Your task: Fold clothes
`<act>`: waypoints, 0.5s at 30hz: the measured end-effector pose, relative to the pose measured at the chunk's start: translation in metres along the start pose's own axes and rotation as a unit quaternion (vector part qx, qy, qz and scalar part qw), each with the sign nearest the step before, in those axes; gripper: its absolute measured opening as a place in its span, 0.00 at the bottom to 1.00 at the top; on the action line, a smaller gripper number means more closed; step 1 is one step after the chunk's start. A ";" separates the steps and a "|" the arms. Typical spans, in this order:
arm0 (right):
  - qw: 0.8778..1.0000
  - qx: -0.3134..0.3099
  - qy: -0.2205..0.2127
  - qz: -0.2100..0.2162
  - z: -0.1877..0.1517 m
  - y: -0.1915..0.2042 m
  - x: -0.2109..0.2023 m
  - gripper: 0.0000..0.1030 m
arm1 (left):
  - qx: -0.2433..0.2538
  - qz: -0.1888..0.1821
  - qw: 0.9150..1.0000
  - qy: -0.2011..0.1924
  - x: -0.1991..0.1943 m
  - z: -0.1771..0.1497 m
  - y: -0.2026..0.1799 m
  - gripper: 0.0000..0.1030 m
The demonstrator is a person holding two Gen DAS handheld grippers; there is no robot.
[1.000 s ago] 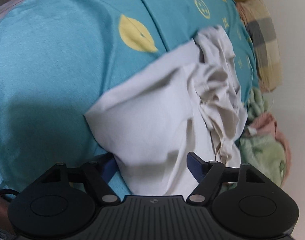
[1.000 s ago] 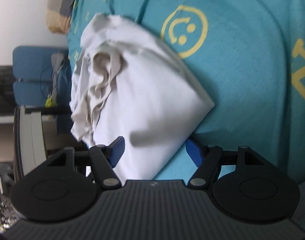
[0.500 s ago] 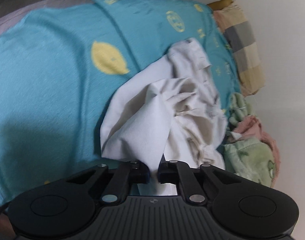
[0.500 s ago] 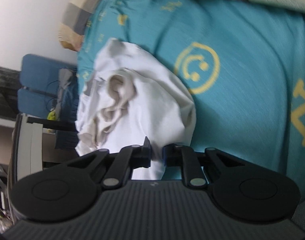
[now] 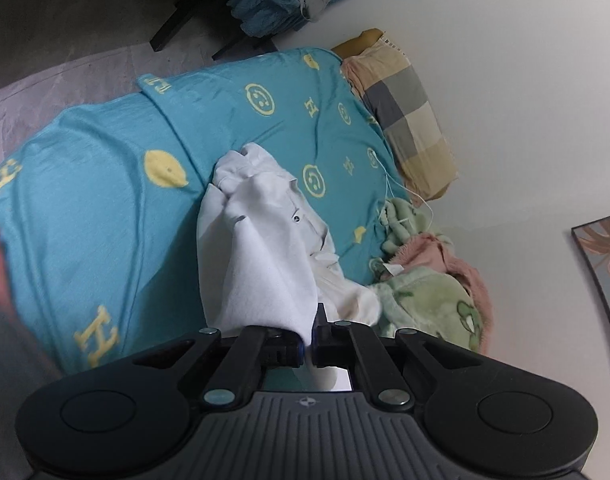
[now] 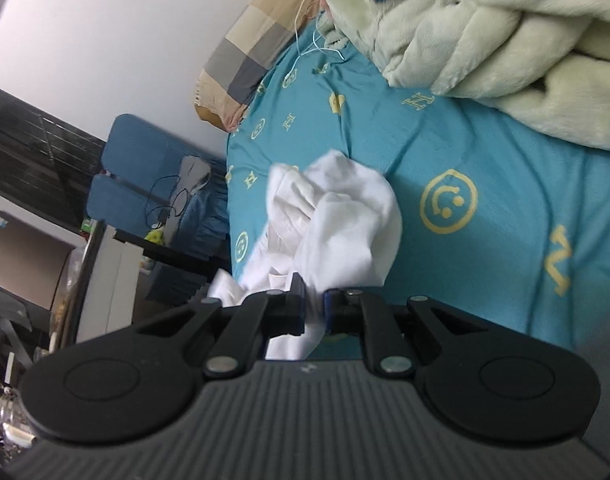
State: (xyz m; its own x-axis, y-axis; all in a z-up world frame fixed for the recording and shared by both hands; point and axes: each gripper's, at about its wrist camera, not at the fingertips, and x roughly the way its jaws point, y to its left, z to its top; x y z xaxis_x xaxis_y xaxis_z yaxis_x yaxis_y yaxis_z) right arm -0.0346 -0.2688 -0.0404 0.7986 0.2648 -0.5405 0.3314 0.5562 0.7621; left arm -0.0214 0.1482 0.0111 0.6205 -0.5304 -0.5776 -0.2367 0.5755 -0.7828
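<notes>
Both clamped on cloth: left gripper (image 5: 308, 347) and right gripper (image 6: 313, 312) each pinch an edge of the white garment (image 5: 265, 256), which hangs bunched above the teal bed sheet (image 5: 105, 216), no neat fold visible, folding remains.

The left gripper (image 5: 308, 344) is black, with two round discs, one out to each side of the jaws, and shiny round screws on its thin bars. Behind the jaws sits a grey ridged body. The right gripper (image 6: 313, 312) looks the same, with blue pads.
</notes>
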 end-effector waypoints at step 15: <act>1.000 0.023 0.005 0.000 -0.025 -0.001 -0.059 0.11 | -0.030 0.003 0.999 0.018 -0.044 -0.021 0.005 0.04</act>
State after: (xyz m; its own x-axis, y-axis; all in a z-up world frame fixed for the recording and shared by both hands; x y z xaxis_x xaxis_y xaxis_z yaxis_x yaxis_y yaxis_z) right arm -0.0947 -0.2647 -0.0182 0.7935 0.2740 -0.5434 0.3538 0.5188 0.7782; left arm -0.0654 0.1612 0.0281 0.5916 -0.5504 -0.5891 -0.2850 0.5408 -0.7914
